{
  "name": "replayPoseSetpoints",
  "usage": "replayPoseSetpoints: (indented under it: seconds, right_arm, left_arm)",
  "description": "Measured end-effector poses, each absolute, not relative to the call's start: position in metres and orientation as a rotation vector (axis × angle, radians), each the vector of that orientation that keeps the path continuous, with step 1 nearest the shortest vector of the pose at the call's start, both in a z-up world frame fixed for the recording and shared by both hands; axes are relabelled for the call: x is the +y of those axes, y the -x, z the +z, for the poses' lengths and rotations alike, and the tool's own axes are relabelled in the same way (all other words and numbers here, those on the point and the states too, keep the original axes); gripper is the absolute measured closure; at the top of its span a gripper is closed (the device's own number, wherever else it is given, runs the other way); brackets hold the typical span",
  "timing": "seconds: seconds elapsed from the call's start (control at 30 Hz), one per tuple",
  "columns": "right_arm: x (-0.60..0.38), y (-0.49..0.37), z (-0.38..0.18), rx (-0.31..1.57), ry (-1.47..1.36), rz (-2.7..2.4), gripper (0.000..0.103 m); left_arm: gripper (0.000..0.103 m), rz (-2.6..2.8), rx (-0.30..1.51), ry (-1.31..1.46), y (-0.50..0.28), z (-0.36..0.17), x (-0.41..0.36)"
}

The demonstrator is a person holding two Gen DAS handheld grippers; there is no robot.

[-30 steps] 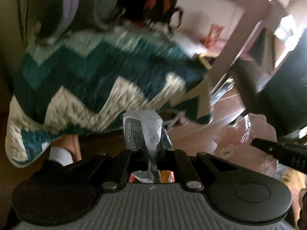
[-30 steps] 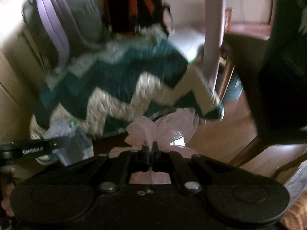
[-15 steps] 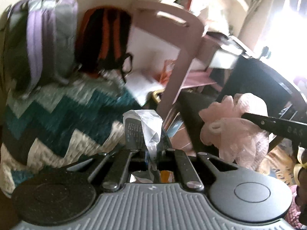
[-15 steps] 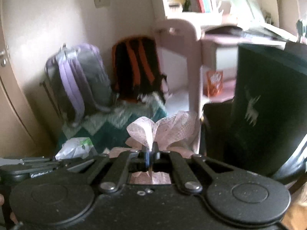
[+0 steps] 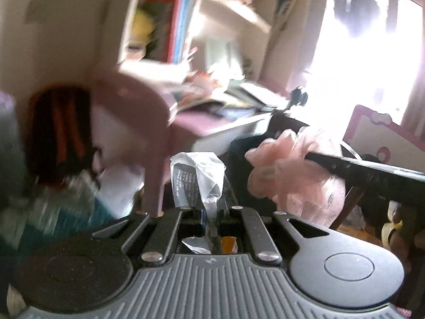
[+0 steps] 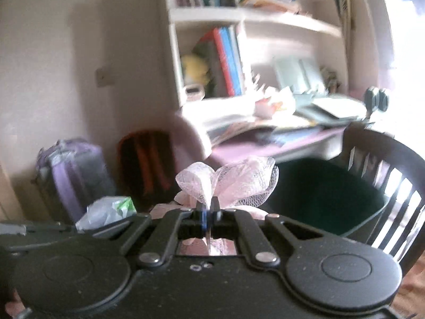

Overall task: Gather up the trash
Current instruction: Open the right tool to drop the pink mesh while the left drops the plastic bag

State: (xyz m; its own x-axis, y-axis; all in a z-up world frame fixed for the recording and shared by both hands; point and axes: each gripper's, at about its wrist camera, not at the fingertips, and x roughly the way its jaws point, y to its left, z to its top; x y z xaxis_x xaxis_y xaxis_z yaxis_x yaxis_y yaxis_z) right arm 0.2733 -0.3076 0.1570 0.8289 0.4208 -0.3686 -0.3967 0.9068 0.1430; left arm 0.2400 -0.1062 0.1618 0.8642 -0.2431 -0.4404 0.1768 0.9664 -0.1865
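Left wrist view: our left gripper point(image 5: 211, 210) is clenched on a crumpled clear plastic wrapper point(image 5: 198, 175) with printed text, held up near centre. To the right, the pink mesh pouf point(image 5: 294, 175) hangs in the other tool. Pink desk point(image 5: 186, 122) far behind, blurred.

Right wrist view: our right gripper point(image 6: 208, 210) is clamped on the pouf point(image 6: 233, 180); wrapper point(image 6: 106, 210) visible near left. Dark chair point(image 6: 382, 175) at right, bookshelf point(image 6: 239, 16) far.

Status, our read: both pieces picked, neither dumped. No bin clearly visible; carry and drop remain.
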Motion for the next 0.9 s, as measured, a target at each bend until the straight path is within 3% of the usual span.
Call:
replayPoseSetpoints:
  seconds: [0.23,0.6,0.83,0.9]
  right_arm:
    - [-0.354,-0.313,0.173,0.37,-0.057,0.322,0.101]
    - [-0.406,-0.387,0.144,0.479,-0.038,0.246,0.1]
    - [-0.41,-0.405,0.119,0.544,0.008,0.322,0.085]
    - [-0.413,-0.403,0.118,0.539,0.01,0.35,0.075]
  left_arm:
    - [0.096,-0.327,0.427,0.096,-0.296,0.206,-0.18]
    - [0.096,-0.337,0.525,0.048,-0.38,0.178,-0.257]
    - [0.096,-0.302,0.651,0.002,-0.409,0.141,-0.272]
    - [0.095,-0.297,0.673,0.013,-0.412,0.134,-0.272]
